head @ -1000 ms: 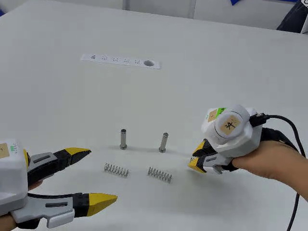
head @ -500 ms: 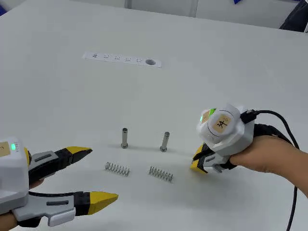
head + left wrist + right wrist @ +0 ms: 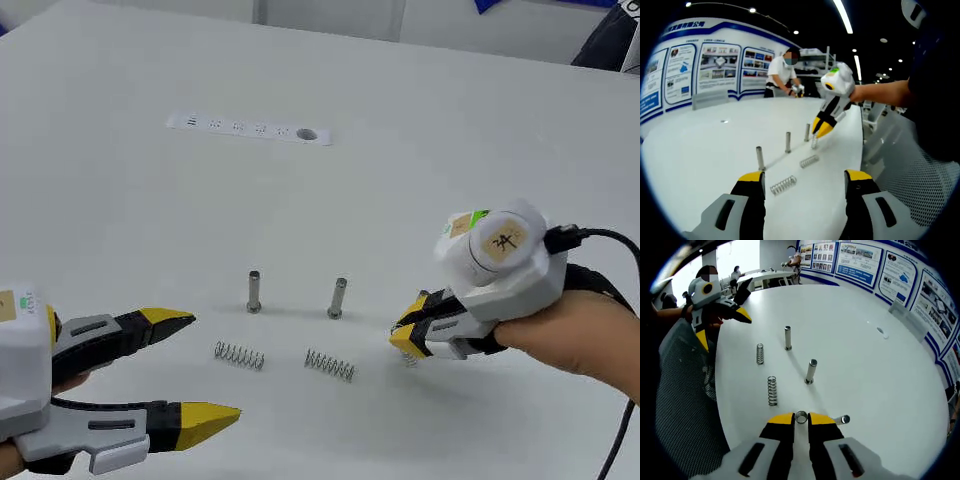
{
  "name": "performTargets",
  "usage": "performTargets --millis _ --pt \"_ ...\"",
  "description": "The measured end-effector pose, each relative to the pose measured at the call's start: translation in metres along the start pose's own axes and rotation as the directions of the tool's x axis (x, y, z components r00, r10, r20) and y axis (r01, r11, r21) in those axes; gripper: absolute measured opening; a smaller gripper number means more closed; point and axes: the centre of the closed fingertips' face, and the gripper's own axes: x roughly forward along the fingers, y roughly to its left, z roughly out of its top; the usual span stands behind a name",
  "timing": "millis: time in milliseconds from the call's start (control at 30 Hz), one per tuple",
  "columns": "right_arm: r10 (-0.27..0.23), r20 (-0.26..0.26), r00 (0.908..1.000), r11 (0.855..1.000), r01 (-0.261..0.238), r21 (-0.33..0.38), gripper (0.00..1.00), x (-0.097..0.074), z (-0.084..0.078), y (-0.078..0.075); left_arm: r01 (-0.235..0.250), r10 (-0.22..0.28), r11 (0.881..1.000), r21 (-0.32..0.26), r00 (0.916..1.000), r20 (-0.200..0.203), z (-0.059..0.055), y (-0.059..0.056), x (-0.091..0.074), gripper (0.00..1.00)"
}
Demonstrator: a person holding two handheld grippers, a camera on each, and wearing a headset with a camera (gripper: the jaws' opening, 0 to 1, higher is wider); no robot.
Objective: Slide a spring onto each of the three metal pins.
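Observation:
Two bare metal pins (image 3: 253, 292) (image 3: 338, 298) stand upright on the white table, and a third pin (image 3: 842, 419) stands just right of my right gripper's tips. My right gripper (image 3: 800, 419) is shut on a spring (image 3: 800, 416), held low beside that third pin. From the left gripper view the right gripper (image 3: 822, 129) holds the spring (image 3: 814, 142) just by the farthest pin (image 3: 807, 132). Two loose springs (image 3: 240, 354) (image 3: 330, 364) lie in front of the bare pins. My left gripper (image 3: 215, 365) hovers open at the near left, nothing between its fingers.
A flat white power strip (image 3: 250, 128) is set into the table (image 3: 450, 150) farther back. A black cable (image 3: 615, 440) trails from the right gripper. People stand at other benches in the background of the gripper views.
The right gripper's body has tipped over to the right while its tips stay low beside the third pin. The left gripper holds still and open.

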Motion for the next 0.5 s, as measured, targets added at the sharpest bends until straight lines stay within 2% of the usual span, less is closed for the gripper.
performTargets --millis 133,333,400,500 --pt "-0.011 0.040 0.9991 1.000 0.011 0.002 0.11 -0.008 0.010 0.008 0.048 -0.047 0.998 0.048 0.9986 -0.023 0.006 -0.005 0.004 0.64" --pt "-0.012 0.069 0.9976 1.000 0.012 -0.001 0.11 -0.018 0.022 0.021 0.113 -0.108 0.989 0.097 0.9928 -0.050 0.014 -0.013 0.014 0.61" --pt "0.005 0.076 0.9971 1.000 -0.005 -0.005 0.11 -0.022 0.028 0.029 0.134 -0.127 0.985 0.112 0.9899 -0.063 0.015 -0.015 0.018 0.60" --pt "0.051 0.114 0.9922 0.999 -0.052 0.011 0.11 -0.029 0.043 0.044 0.162 -0.153 0.978 0.130 0.9854 -0.076 0.016 -0.018 0.024 0.58"
